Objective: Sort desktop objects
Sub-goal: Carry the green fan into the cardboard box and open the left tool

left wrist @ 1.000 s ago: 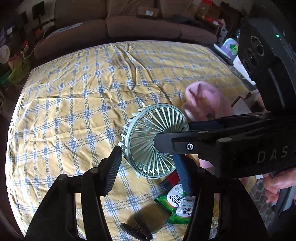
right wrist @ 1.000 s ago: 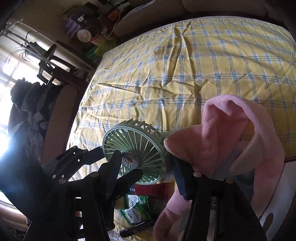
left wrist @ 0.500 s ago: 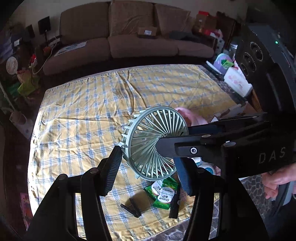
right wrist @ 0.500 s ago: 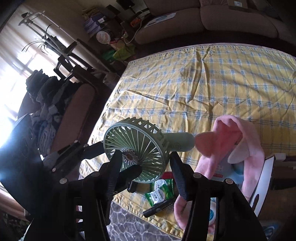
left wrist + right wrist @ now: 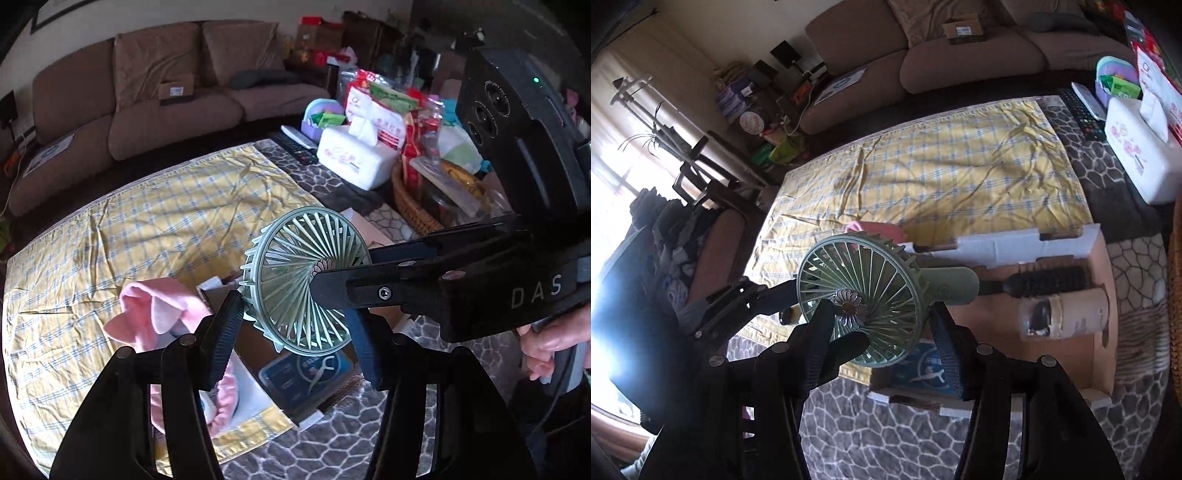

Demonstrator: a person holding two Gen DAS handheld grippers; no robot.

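Note:
A green handheld fan (image 5: pixel 295 280) hangs in the air, gripped from two sides. My left gripper (image 5: pixel 291 310) is shut on the fan's round head, its pads against the rim. My right gripper (image 5: pixel 881 310) is shut across the fan (image 5: pixel 871 280), one finger over the daisy badge and the other behind the neck. In the left wrist view the right gripper (image 5: pixel 343 269) reaches in from the right. In the right wrist view the left gripper (image 5: pixel 783 295) comes in from the left. Below the fan stands an open cardboard box (image 5: pixel 1104 266).
The box holds a black hairbrush (image 5: pixel 1045 282), a beige bottle (image 5: pixel 1067 317) and a blue packet (image 5: pixel 299 373). A pink plush item (image 5: pixel 155 314) lies on the yellow checked cloth (image 5: pixel 147 221). A tissue pack (image 5: pixel 354 158), a wicker basket (image 5: pixel 410 206) and remotes (image 5: pixel 295 146) crowd the right.
Both grippers rose with the fan and swung right, from low over the cloth to above the cardboard box. The pink item stayed on the cloth; the green packets left the view.

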